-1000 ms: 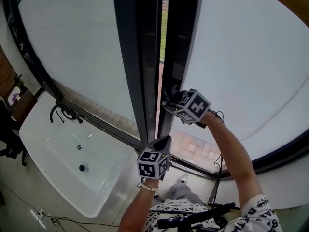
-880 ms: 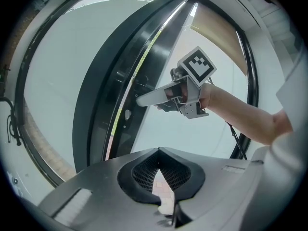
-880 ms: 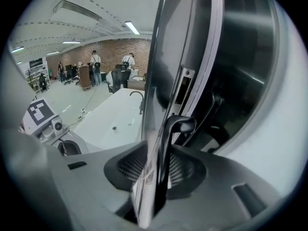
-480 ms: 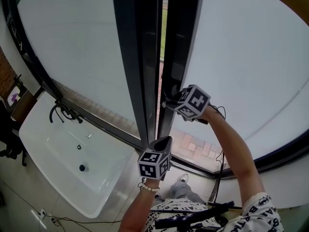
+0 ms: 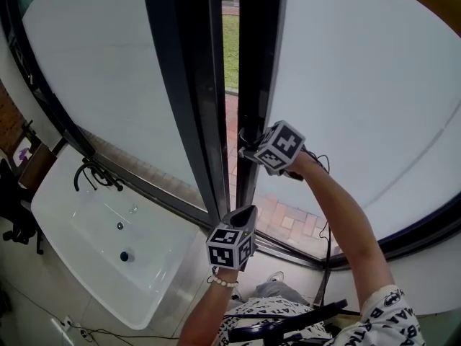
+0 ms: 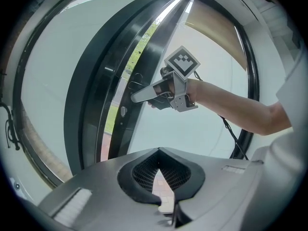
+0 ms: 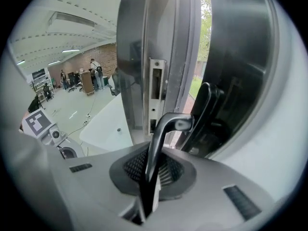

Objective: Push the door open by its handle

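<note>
Starting left of the door (image 5: 259, 49), a white tub (image 5: 86, 222) lies low; just below the door's edge the left gripper (image 5: 243, 215) hovers, jaws pressed together on nothing; at that edge the right gripper (image 5: 248, 150), its jaws just closed, pinches the dark lever handle (image 7: 161, 134); the door stands ajar, grass showing through the gap.

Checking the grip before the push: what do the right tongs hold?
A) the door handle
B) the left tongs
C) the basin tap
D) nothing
A: in the right gripper view the right tongs, just closed, pinch the dark curved door handle.
</note>
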The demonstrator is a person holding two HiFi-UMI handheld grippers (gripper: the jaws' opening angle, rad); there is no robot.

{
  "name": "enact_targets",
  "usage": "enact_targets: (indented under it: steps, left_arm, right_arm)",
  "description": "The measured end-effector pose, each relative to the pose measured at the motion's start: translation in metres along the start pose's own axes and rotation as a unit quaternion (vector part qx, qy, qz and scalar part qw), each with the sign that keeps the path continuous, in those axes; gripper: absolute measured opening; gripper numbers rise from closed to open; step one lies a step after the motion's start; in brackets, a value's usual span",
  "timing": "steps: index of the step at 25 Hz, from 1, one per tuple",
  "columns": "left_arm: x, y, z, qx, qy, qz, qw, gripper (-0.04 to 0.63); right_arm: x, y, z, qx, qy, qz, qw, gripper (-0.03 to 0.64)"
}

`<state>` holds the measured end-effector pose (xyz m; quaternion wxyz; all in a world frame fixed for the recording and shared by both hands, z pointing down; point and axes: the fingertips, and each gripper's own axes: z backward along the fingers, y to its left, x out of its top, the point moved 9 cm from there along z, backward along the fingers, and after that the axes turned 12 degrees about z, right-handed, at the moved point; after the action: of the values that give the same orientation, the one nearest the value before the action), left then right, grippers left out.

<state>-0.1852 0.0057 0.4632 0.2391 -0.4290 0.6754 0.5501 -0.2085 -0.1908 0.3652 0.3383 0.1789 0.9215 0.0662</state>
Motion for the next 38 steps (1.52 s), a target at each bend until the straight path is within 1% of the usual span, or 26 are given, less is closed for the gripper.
enact_targets:
  steps: [5, 9, 11, 13, 15, 17, 19, 22, 24, 27, 30, 34, 38]
  left_arm:
    - [0.016, -0.012, -0.045, 0.029, -0.001, -0.002, 0.9996, 0.000]
    - [0.014, -0.017, -0.070, 0.062, -0.005, 0.007, 0.9980, 0.000]
    - [0.014, -0.025, -0.076, 0.071, -0.007, 0.011, 0.9974, 0.000]
    - [0.022, -0.031, -0.088, 0.081, -0.007, 0.013, 0.9966, 0.000]
    - [0.031, -0.030, -0.109, 0.102, -0.002, 0.018, 0.9946, 0.000]
    - [0.036, -0.026, -0.131, 0.133, 0.008, 0.022, 0.9908, 0.000]
    - [0.039, -0.030, -0.140, 0.147, 0.013, 0.019, 0.9888, 0.000]
    - [0.041, -0.042, -0.140, 0.139, 0.019, 0.022, 0.9899, 0.000]
    - [0.041, -0.045, -0.149, 0.136, 0.024, 0.026, 0.9901, 0.000]
    - [0.041, -0.043, -0.171, 0.130, 0.032, 0.028, 0.9907, 0.000]
    - [0.043, -0.040, -0.195, 0.123, 0.042, 0.019, 0.9914, 0.000]
    - [0.046, -0.031, -0.228, 0.127, 0.051, 0.011, 0.9906, 0.000]
    - [0.061, -0.032, -0.258, 0.097, 0.063, 0.005, 0.9932, 0.000]
  right_arm:
    - [-0.008, -0.040, -0.004, 0.005, -0.006, -0.011, 1.000, 0.017]
    - [-0.023, -0.052, -0.007, -0.018, -0.005, -0.018, 1.000, 0.017]
    - [-0.027, -0.055, -0.003, -0.028, -0.004, -0.024, 0.999, 0.017]
    - [-0.029, -0.068, 0.001, -0.032, -0.004, -0.031, 0.999, 0.017]
    - [-0.031, -0.091, 0.000, -0.033, -0.007, -0.038, 0.999, 0.017]
    - [-0.037, -0.114, -0.007, -0.035, -0.008, -0.043, 0.998, 0.017]
    - [-0.037, -0.127, -0.009, -0.040, -0.005, -0.046, 0.998, 0.017]
    - [-0.036, -0.136, -0.004, -0.052, 0.001, -0.057, 0.997, 0.017]
    - [-0.043, -0.151, -0.002, -0.059, 0.001, -0.066, 0.996, 0.017]
    - [-0.058, -0.177, -0.004, -0.071, 0.003, -0.079, 0.994, 0.017]
    - [-0.074, -0.201, -0.005, -0.086, 0.012, -0.092, 0.992, 0.017]
    - [-0.095, -0.229, -0.008, -0.100, 0.021, -0.108, 0.989, 0.015]
    - [-0.109, -0.263, 0.000, -0.115, 0.038, -0.124, 0.985, 0.014]
